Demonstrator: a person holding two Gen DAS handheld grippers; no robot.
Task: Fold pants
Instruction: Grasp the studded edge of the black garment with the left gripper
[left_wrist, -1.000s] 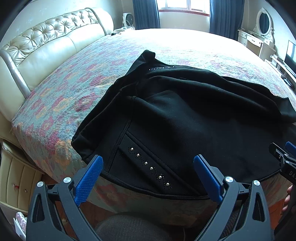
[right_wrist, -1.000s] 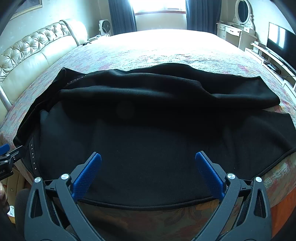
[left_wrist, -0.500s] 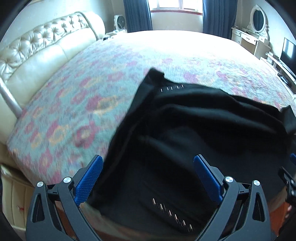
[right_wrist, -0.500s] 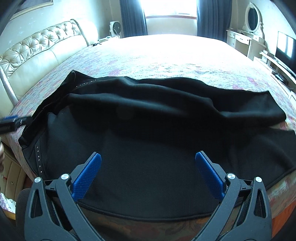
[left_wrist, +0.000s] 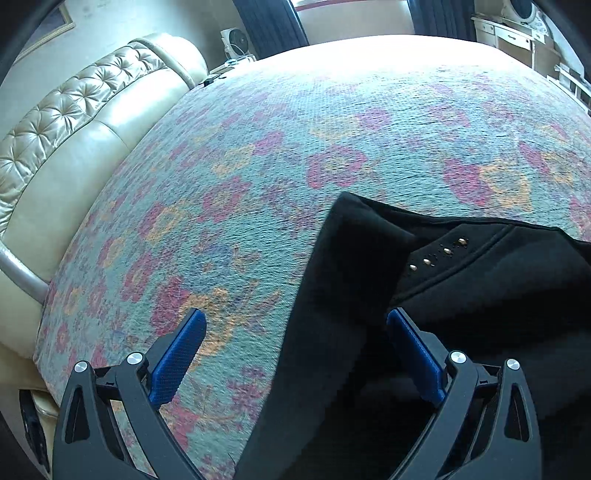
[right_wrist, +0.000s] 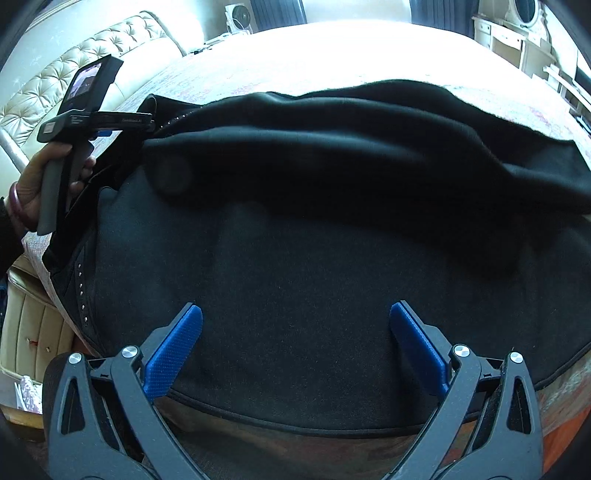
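Black fleece pants (right_wrist: 314, 266) spread across floral bed cover (left_wrist: 258, 155), near hem at bed edge, far layer bunched in ridge. Step in hand, by my reading: reach for first fold. Left claw (left_wrist: 295, 354) released, fingers wide, straddling studded waistband corner (left_wrist: 354, 221). Right claw (right_wrist: 295, 343) released, hovering over leg cloth. Next: left claw pinches corner edge; right claw needs hem grip before lift.
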